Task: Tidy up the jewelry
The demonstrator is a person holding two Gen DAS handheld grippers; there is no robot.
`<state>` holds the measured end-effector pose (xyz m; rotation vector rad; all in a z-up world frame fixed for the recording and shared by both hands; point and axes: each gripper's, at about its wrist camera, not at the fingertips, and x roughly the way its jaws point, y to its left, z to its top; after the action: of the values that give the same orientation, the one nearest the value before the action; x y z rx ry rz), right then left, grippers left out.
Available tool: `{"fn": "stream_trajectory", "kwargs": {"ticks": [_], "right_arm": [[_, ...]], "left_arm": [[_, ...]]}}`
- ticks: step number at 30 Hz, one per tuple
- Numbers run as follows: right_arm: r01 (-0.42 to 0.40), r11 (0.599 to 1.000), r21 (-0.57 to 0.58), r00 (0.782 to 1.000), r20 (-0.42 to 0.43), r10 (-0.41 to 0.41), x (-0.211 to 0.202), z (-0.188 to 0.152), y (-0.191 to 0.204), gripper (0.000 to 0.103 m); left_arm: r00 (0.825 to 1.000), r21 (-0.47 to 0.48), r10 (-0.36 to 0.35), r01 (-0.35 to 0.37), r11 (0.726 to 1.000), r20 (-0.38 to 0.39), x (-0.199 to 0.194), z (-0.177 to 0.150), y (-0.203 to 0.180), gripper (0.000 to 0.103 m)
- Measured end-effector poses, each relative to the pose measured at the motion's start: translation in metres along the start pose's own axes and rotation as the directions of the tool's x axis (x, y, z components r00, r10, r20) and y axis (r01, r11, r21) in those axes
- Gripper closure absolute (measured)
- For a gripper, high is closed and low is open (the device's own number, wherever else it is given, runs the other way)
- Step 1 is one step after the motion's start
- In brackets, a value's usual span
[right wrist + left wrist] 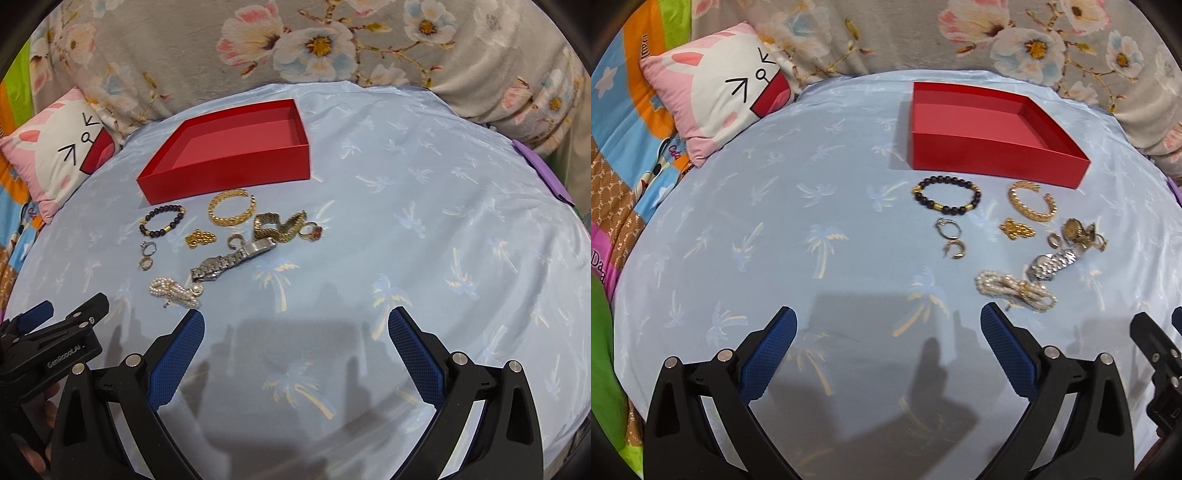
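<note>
An empty red box (982, 125) (236, 147) sits at the far side of a light blue cloth. In front of it lie a dark bead bracelet (946, 194) (162, 220), a gold cuff (1031, 201) (232, 206), a small gold charm (1017, 229) (199, 238), small rings (947, 229) (147, 248), a silver watch (1052, 263) (232, 260), a gold watch (280, 227) and a pearl bracelet (1015, 291) (175, 290). My left gripper (888, 319) is open, just left of and nearer than the pearls. My right gripper (295, 319) is open, nearer than the pile and to its right.
A pink and white cat cushion (716, 88) (51, 155) lies at the cloth's left edge. A floral blanket (997, 33) (295, 44) rises behind the box. A purple item (543, 170) sits at the right edge. The cloth (738, 221) slopes off at its sides.
</note>
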<state>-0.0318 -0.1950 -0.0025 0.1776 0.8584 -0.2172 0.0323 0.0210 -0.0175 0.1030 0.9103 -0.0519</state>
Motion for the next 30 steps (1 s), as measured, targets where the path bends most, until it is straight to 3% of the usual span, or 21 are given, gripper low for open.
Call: {"fn": "stream_trajectory", "kwargs": {"ticks": [10,17,23,25,27,30], "right_arm": [[-0.156,0.978,-0.14,0.986,-0.074,0.147,0.033,0.006,0.049,0.031],[-0.215,0.96,-0.177,0.97,-0.152,0.189,0.057,0.005,0.072,0.046],[-0.222,0.952,-0.211,0.967,-0.17,0.188,0.07,0.008,0.085,0.05],[-0.219,0.95,-0.224,0.968,-0.168,0.184,0.072,0.009,0.089,0.055],[-0.209,0.949,-0.236,0.971,-0.166,0.173,0.073,0.011,0.091,0.069],[-0.202,0.95,-0.238,0.972,-0.165,0.165,0.074,0.013,0.09,0.075]], "left_arm": [[0.999,-0.048,0.026,-0.027,0.998,-0.029,0.018,0.012,0.032,0.006],[0.999,-0.049,0.019,-0.021,0.999,-0.044,0.026,0.018,0.039,0.006],[0.998,-0.043,0.007,-0.01,0.999,-0.057,0.035,0.021,0.041,0.006],[0.998,-0.041,0.004,-0.007,0.999,-0.063,0.038,0.023,0.041,0.006],[0.998,-0.043,0.0,-0.003,0.999,-0.067,0.041,0.024,0.04,0.006],[0.998,-0.043,-0.009,0.006,0.999,-0.07,0.044,0.027,0.039,0.006]]}}
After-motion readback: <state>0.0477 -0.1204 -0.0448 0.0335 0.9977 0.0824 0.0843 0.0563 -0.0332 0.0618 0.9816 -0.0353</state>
